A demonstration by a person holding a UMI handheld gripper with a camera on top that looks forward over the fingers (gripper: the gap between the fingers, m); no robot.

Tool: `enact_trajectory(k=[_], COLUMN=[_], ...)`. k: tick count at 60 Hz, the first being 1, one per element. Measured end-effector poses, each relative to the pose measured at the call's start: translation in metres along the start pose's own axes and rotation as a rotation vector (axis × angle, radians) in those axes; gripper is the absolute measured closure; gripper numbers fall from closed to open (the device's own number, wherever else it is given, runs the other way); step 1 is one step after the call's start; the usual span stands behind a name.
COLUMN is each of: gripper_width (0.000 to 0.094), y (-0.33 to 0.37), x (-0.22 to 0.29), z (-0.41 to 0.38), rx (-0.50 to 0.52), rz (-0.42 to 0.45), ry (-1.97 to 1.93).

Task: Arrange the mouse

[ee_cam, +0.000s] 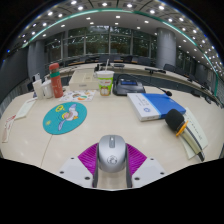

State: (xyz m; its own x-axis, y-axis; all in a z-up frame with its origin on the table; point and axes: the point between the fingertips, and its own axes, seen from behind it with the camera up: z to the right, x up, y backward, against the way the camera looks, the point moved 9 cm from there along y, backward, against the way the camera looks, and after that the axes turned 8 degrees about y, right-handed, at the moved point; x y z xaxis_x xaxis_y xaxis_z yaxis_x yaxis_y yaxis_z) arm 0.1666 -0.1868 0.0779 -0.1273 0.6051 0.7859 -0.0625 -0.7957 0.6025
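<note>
Behind everything stretches a large office hall — glass partitions, rows of small ceiling lights and a thin green light strip curving overhead. Below it lies the broad pale wooden desk [90, 125], smooth and matte, carrying all the things.

Beyond the tool's reach to the right, a flat blue-and-white rectangular book [157, 104] rests on the desk, and behind it sits a dark boxy device [128, 84]. Nearer on the right, a black-handled brush-like item [177, 123] lies across a pale booklet. To the left is a round teal mouse mat with a cartoon print [64, 118], thin and flat. Behind it stand a green-and-white paper cup with a straw [105, 82], a slim orange-red cylindrical can [56, 80] and a small white bottle [39, 87].

Closest of all, the grey oval plastic mouse [111, 152], glossy and rounded, sits between the magenta pads of the tool [111, 163] — both pads appear to press against its sides, so the tool is narrowed and holding the mouse, just above the desk's near part.
</note>
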Motion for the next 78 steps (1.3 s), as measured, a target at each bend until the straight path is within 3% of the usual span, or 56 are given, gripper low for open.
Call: enact_trajectory(k=[13,21,40,46,49,51,55,56,58,62,78], gripper_width=[0.0551,0.0553,0.0546,0.0477,0.0439,0.0371,0.0084,0.0068,0.0102,0.0067,0.0079], y=[0.018,-0.012,-0.131,-0.148,-0.148,-0.145,-0.131,-0.126,-0.115,-0.087,0.058], x=[0.131,0.175,0.128,0.111,0.11,0.109,0.111,0.113,0.116,0.123,0.122], z=[-0.031,-0.084,-0.188,-0.197,-0.196,-0.195,-0.193,-0.192,-0.191,-0.186,-0.181], rx=[0.004,0.037,0.091,0.103,0.096,0.082,0.066,0.069,0.064,0.035,-0.03], rz=[0.201,0.213,0.024,-0.026,-0.012,-0.028,-0.041,-0.039,-0.037,-0.027,0.005], ry=[-0.034,-0.014,-0.011,-0.014,-0.014,-0.005,0.015,0.02,0.026,0.042,0.031])
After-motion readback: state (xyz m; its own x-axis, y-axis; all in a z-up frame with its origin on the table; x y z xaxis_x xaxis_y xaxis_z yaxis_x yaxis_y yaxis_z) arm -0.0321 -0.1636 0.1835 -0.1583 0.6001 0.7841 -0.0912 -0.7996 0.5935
